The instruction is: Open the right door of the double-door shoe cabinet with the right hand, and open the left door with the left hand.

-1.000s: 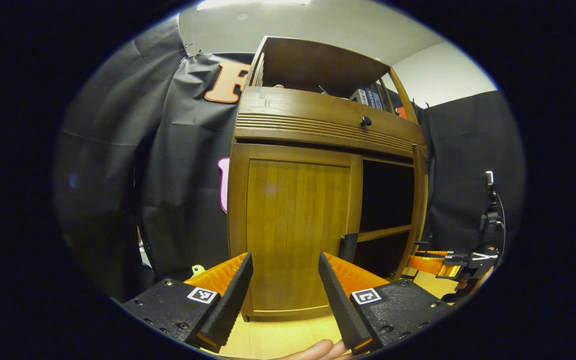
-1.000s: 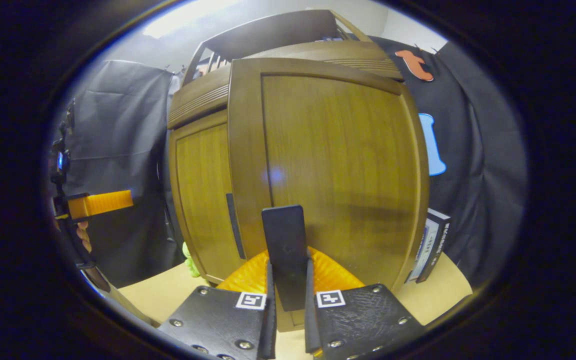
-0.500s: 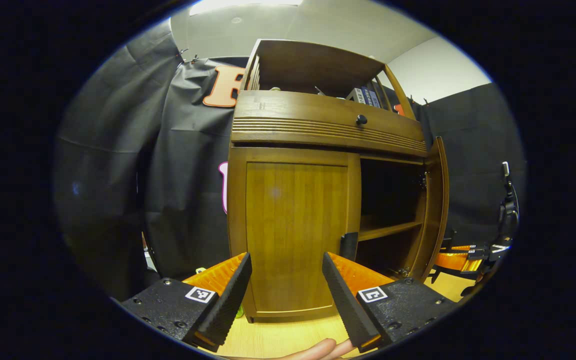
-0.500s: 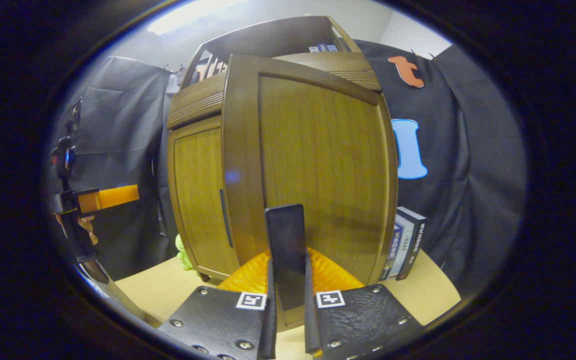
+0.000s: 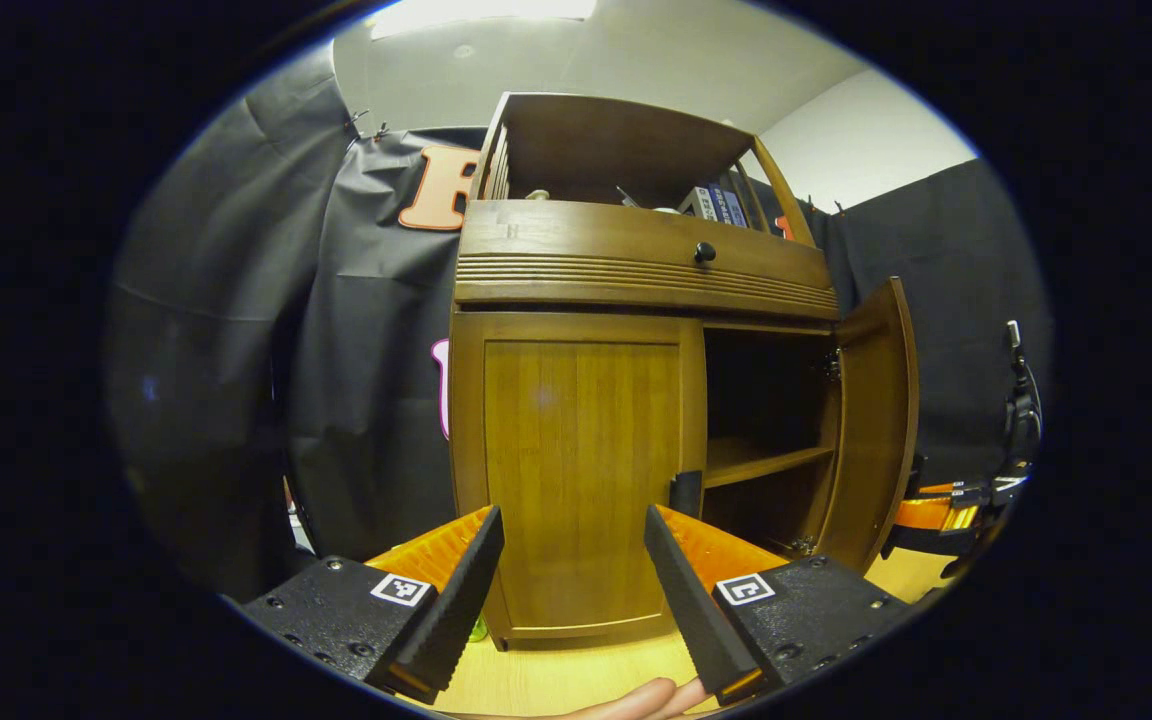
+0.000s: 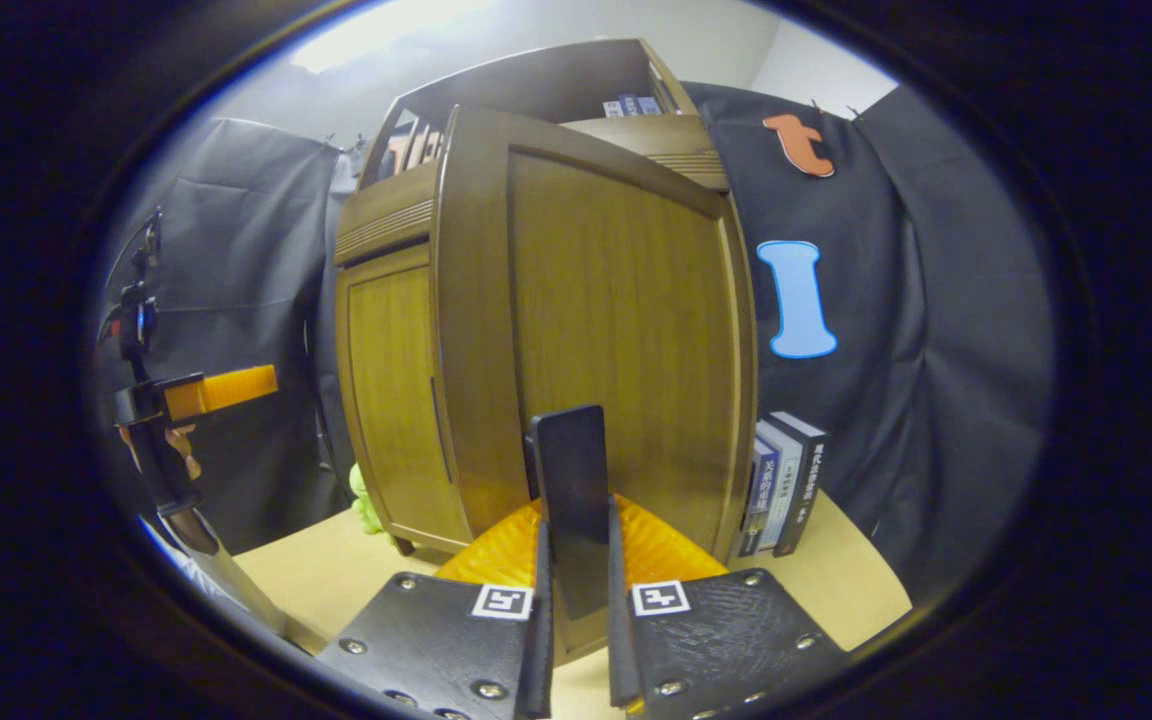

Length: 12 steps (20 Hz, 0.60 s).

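The right gripper is clamped on the dark handle of the right door, which stands swung out from the cabinet. The left gripper is spread wide above the desk, just before the closed left door. Books stand beside the cabinet.

Right gripper clamps the dark handle of the right door, which stands swung out from the cabinet. Left door sits flush. Books stand on the tabletop beside the open door. Left gripper hangs far left.
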Each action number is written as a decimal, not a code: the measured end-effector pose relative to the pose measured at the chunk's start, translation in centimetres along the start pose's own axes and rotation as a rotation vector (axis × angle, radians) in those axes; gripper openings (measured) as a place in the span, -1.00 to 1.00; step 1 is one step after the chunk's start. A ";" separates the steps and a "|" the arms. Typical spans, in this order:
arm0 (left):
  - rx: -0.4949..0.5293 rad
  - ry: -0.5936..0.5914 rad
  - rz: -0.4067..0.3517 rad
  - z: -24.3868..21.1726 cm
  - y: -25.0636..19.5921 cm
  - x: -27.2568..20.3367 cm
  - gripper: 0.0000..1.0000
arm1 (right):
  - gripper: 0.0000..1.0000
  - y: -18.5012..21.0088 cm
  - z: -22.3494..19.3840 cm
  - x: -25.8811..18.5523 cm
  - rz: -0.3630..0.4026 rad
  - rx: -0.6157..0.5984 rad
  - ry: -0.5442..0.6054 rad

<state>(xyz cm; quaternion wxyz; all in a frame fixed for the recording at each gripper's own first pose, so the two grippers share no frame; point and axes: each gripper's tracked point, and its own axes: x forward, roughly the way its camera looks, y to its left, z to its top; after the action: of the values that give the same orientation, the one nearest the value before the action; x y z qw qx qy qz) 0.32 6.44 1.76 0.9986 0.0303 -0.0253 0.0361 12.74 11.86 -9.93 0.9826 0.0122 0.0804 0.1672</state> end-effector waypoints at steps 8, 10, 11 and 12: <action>0.029 0.032 0.014 -1.0 0.0 0.3 0.85 | -0.56 -3.4 -0.3 -2.0 -0.092 -0.050 -0.001; 0.029 0.039 0.011 -1.2 -0.1 0.3 0.84 | -0.56 -5.3 -1.4 -2.3 -0.151 -0.081 0.036; 0.028 0.038 0.009 -1.1 -0.1 0.3 0.86 | -0.56 -6.5 -1.6 -2.7 -0.187 -0.099 0.047; 0.025 0.035 0.005 -1.1 -0.2 0.3 0.84 | -0.57 -7.8 -1.5 -3.3 -0.225 -0.117 0.047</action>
<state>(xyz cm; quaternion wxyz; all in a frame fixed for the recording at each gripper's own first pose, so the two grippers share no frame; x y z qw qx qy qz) 0.69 6.37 0.68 0.9983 0.0423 -0.0075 0.0396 12.00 3.45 -11.32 0.9920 -0.0579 0.0947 0.0607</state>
